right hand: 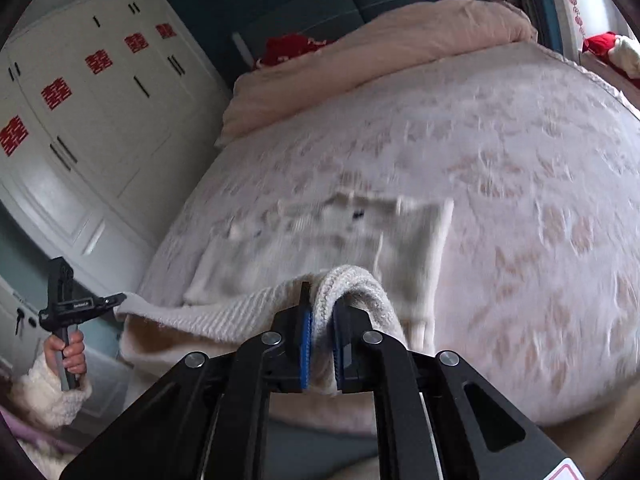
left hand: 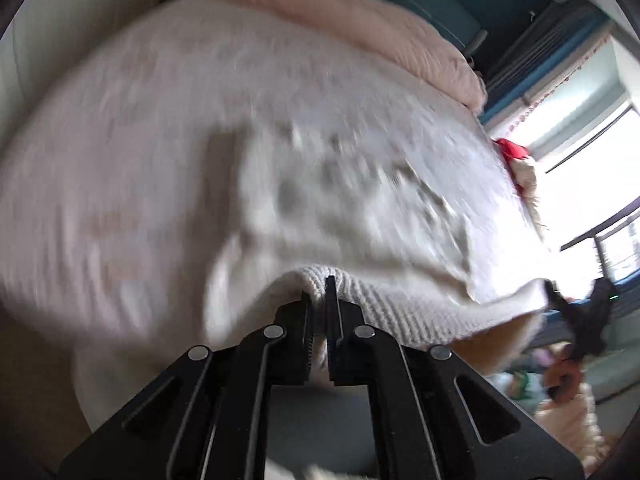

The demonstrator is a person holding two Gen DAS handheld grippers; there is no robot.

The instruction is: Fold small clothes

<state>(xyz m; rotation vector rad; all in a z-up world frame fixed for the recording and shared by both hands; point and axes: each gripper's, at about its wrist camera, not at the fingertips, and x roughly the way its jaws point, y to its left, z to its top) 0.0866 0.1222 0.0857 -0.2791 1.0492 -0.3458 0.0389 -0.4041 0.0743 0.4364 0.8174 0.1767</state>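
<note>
Two pinches hold the white sweater (right hand: 248, 316): left gripper (left hand: 319, 300) and right gripper (right hand: 320, 308), both clamped on its hem at the frame bottom. A hard tug could slip it out.

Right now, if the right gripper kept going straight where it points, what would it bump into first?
Probably the rest of the sweater it is pinching, spread out on the bed just ahead of the right gripper. The blur makes depth uncertain.

Motion blur smears the bedspread (left hand: 140, 160) pattern and the sweater's (right hand: 320, 232) far part.
</note>
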